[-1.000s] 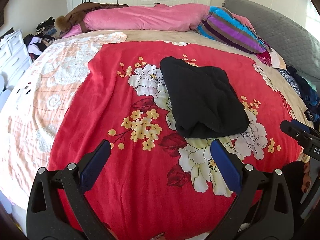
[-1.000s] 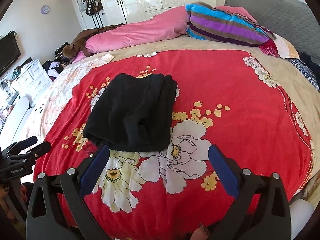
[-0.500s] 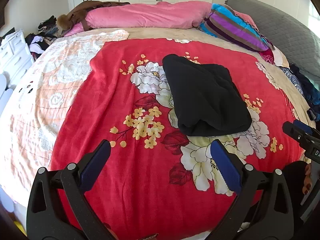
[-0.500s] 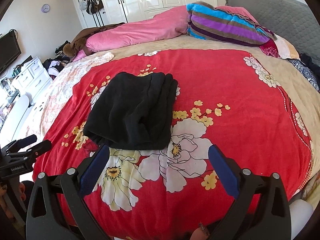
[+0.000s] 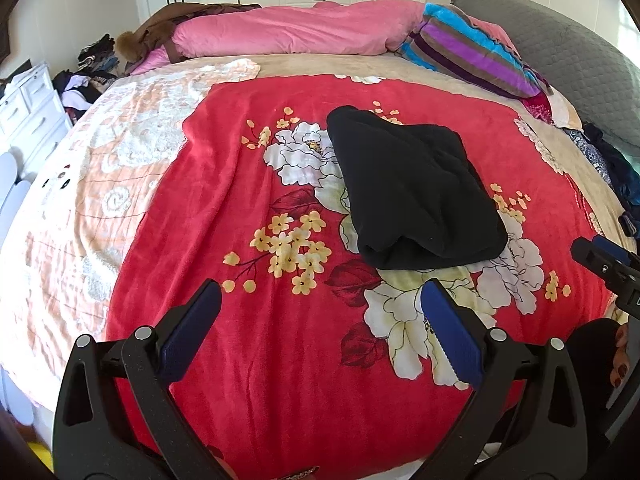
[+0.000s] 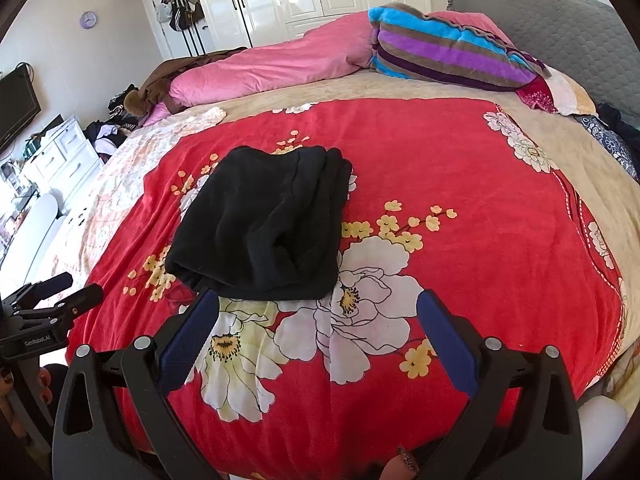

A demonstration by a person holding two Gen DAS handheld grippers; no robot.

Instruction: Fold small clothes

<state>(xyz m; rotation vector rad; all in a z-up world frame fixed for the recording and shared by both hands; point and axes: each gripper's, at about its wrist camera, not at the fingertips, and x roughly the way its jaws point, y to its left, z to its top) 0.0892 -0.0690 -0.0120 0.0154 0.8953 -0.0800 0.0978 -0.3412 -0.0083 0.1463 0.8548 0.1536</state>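
Little has shifted over the last second: both grippers have drifted back only slightly, so the folded black fleece garment (image 5: 412,192) sits a touch lower and nearer in each view, its shape unchanged.

Going left to right, the left gripper (image 5: 320,324) hangs over the red floral plush blanket (image 5: 224,184) with its blue-padded fingers (image 5: 188,330) spread wide and nothing between them. The garment lies ahead of its right finger, well beyond the tips and apart from both. At that view's right edge the other tool's black tips just show.

From the right gripper (image 6: 318,332), equally wide open and empty, the same garment (image 6: 264,224) lies ahead of the left finger (image 6: 186,340), its near rolled edge just beyond that tip, seemingly not touching, though the fisheye makes the gap hard to judge.

With the bundle compact, squared and released by both tools, this piece looks finished. Darker clothes (image 5: 618,172) heaped far beyond the right finger in the left view may be the next candidates; I cannot tell what they are.
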